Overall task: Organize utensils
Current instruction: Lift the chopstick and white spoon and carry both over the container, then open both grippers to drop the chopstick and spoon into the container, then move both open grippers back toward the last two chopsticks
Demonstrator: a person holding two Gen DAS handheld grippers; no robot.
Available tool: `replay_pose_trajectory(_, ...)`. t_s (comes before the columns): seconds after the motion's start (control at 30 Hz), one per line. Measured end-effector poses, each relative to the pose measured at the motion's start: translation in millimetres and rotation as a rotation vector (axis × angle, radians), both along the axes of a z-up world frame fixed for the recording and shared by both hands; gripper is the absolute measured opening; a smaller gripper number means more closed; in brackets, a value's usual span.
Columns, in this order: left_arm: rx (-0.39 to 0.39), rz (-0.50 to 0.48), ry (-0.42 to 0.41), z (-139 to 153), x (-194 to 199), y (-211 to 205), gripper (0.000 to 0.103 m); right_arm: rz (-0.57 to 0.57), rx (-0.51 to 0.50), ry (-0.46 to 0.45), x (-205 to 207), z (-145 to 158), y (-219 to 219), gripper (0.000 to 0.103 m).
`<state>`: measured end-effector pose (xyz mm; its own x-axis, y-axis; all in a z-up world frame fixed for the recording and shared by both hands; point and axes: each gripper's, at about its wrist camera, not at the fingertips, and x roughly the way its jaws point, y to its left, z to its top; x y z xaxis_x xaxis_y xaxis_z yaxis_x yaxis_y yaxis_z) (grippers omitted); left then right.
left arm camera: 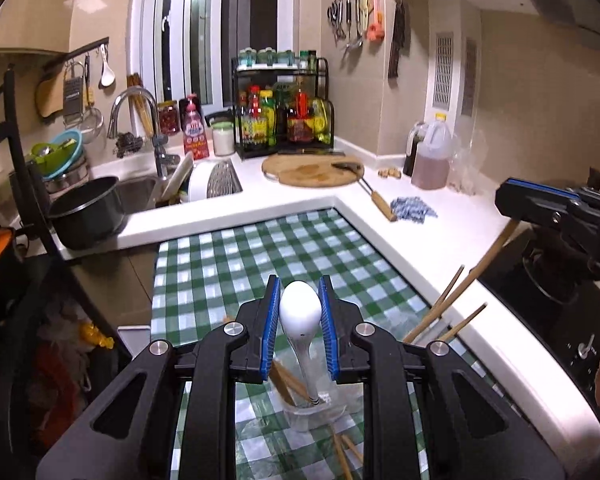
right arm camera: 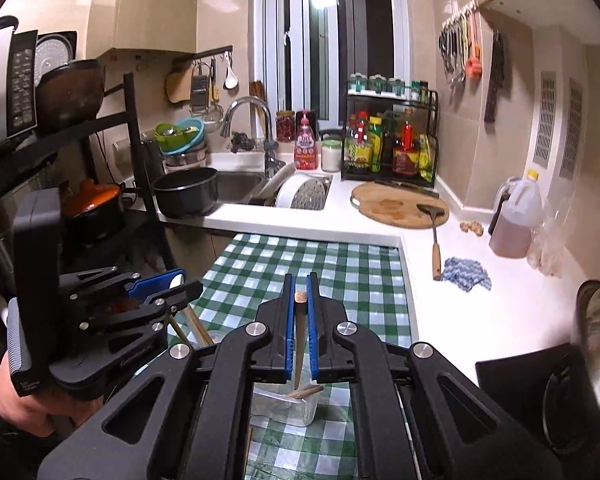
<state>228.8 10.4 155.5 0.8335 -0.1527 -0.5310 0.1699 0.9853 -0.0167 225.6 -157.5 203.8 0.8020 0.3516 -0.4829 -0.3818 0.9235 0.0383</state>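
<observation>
- A white counter runs in an L across the middle of both views, with a sink at centre left and a round wooden board just right of centre.
- A green-and-white checked cloth fills the lower centre of the left wrist view, bounded by the counter's edge.
- The left gripper, low in the centre of its own view, is clamped on a white spoon — blue pads pressing the bowl on both sides, handle running down into a clear container on the cloth.
- The right gripper, low centre in the right wrist view, is closed tight on a wooden chopstick, whose lower end hangs over a clear container.
- More wooden chopsticks stick up at lower right of the left wrist view — I cannot tell what holds them.
</observation>
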Motion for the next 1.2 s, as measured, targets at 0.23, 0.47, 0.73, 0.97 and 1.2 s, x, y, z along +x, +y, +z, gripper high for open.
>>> replay_pose_trajectory(0.23, 0.07, -0.021, -0.029, -12, -8, -14, 0.02, 0.011, -0.019, 0.03, 9, -25, 8, 0.006)
replay_pose_trajectory(0.47, 0.073, -0.012, -0.028, -10, -4, -11, 0.02, -0.003, -0.032, 0.053, 13, -37, 8, 0.009)
replay_pose_trajectory(0.73, 0.055, -0.007, -0.05, -2, -6, -9, 0.024, -0.03, -0.038, 0.054, 11, -36, 4, 0.019)
replay_pose_trajectory(0.97, 0.031, 0.013, -0.091, 19, -23, -3, 0.024, -0.046, -0.04, -0.008, -12, -16, -2, 0.019)
replay_pose_trajectory(1.2, -0.002, 0.028, -0.132, 37, -64, 5, 0.024, -0.059, -0.015, -0.079, -60, 5, -14, 0.019)
